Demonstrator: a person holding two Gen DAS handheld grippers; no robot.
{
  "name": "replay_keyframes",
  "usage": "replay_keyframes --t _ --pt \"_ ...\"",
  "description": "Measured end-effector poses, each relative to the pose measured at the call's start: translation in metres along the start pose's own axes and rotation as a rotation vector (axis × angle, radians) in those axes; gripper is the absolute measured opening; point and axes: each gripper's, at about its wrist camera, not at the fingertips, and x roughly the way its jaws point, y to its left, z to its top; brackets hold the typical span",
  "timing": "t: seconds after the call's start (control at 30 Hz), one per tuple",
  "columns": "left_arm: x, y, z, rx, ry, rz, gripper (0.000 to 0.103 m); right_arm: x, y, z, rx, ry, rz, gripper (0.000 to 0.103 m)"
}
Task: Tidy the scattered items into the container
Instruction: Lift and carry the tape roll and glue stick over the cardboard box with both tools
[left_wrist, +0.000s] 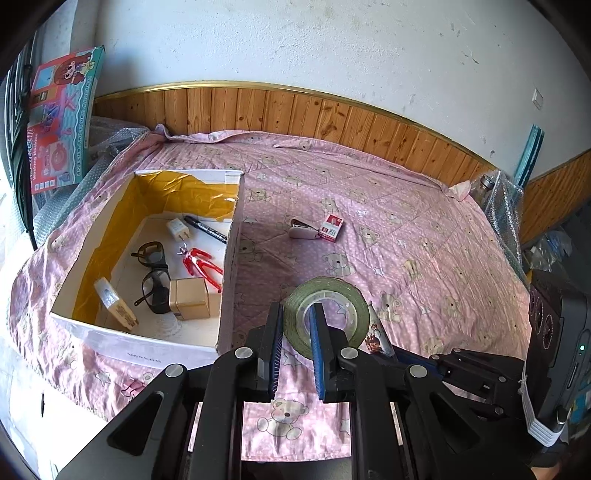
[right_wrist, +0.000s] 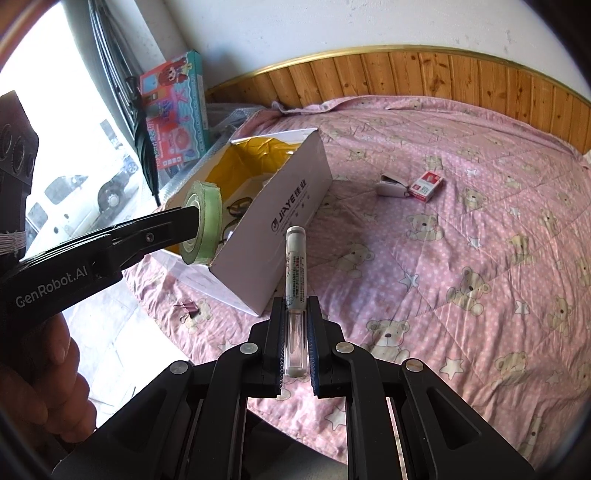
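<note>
My left claw (left_wrist: 297, 314) pinches a green tape roll (left_wrist: 328, 314), lifted just right of the open cardboard box (left_wrist: 231, 258) on the bed. My right claw (right_wrist: 295, 310) clamps a tube (right_wrist: 295, 266), its long axis pointing towards the box's near corner.

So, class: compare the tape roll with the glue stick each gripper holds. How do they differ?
The tape roll is a green ring; the glue stick is a slim white tube. The left gripper pinches the roll's wall; the right gripper clamps the stick's clear end. Both are off the bed.
</note>
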Motion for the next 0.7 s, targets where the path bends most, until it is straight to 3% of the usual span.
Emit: replay_keyframes --t 0.7 --pt "-0.008 0.066 0.022 -0.116 -0.042 0.043 0.015 0.021 0.025 0.037 -0.065 0.016 0.049 0.011"
